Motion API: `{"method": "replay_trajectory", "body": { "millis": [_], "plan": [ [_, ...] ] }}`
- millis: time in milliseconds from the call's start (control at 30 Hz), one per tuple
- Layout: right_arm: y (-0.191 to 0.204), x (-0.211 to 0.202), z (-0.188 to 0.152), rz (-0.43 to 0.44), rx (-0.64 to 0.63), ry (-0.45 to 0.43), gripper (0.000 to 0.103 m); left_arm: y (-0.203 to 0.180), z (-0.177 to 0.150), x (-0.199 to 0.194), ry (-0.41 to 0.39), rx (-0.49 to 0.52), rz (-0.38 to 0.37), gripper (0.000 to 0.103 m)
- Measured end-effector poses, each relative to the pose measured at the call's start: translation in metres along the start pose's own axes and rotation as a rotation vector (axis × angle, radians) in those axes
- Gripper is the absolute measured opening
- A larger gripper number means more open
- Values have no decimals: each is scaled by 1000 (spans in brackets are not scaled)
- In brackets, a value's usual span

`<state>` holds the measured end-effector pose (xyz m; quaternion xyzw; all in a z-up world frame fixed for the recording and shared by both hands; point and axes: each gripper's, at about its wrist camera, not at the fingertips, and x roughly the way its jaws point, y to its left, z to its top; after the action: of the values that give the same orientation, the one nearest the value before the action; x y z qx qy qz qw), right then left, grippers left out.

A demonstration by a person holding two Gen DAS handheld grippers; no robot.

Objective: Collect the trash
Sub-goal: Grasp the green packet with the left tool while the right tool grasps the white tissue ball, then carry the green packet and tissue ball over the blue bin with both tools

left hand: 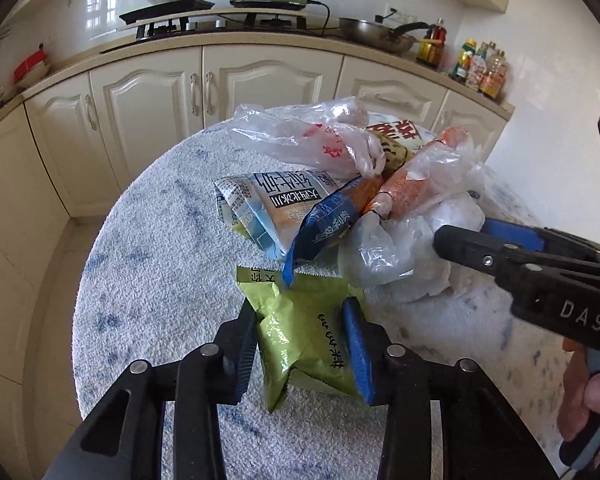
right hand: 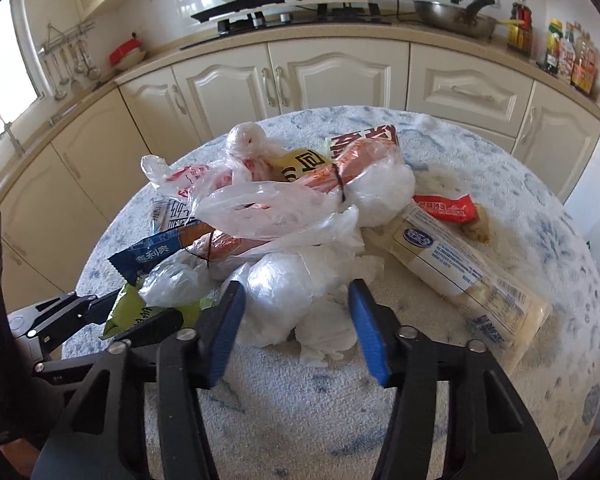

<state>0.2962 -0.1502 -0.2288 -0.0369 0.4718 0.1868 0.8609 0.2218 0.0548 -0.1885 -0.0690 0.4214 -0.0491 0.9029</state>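
Left wrist view. The left gripper (left hand: 306, 344) has its pads pressed on both sides of a green snack wrapper (left hand: 300, 340). The wrapper is crumpled between them, lime-green foil with black print and a serrated top edge, lying on the mottled blue-white table (left hand: 160, 280). Just ahead of the fingers: a pale blue-and-white milk pouch (left hand: 268, 208) and a dark blue wrapper (left hand: 320, 224) whose corner overlaps the green one. Farther ahead, a clear plastic bag (left hand: 312, 136) with red print. Ahead and to the right, an orange tube in clear film (left hand: 416, 176) and crumpled white tissue (left hand: 428, 276). The right gripper (left hand: 460, 236) comes in from the right, tips at the white plastic. A hand (left hand: 588, 396) is at the right edge.

Right wrist view. The right gripper (right hand: 296, 320) is narrowed around a white plastic wad (right hand: 284, 292); the left blue pad touches it, contact on the right pad I cannot tell. White tissue (right hand: 324, 344) lies between the pads below it. Ahead: heaped clear bags (right hand: 268, 208) and the orange tube (right hand: 360, 164). To the right, a long cream packet (right hand: 456, 264) and a small red sachet (right hand: 444, 208). To the left, the left gripper (right hand: 140, 320) on the green wrapper (right hand: 128, 312).
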Motion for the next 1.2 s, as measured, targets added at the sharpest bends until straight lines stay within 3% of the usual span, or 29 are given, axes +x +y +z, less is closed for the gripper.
{"method": "replay_trajectory", "body": {
  "millis": [67,100,167,500,567,700,933,1200],
  "plan": [
    [-8,-6,-5,18,30,-10,53,3,-4,-3,-2,-6,-5,36],
    [-12,-8,-8,30,47,-8,68,3,-5,-5,-2,-9,-6,36],
    [-15,-10,-16,46,41,5,80,3,-9,-7,-2,-11,-10,35],
    [-32,-11,-27,-15,40,17,80,-10,-17,-20,-14,-3,-12,32],
    [-32,-6,-24,-33,41,18,73,-13,-16,-21,-16,-3,-12,30],
    [-30,9,-25,-78,8,32,35,-17,-14,-26,-19,4,-21,26],
    [-37,-9,-38,-31,47,1,34,-21,-25,-40,-31,7,-33,23],
    [-56,-49,-57,18,116,-57,34,-52,-41,-61,-43,71,-77,18]
  ]
}}
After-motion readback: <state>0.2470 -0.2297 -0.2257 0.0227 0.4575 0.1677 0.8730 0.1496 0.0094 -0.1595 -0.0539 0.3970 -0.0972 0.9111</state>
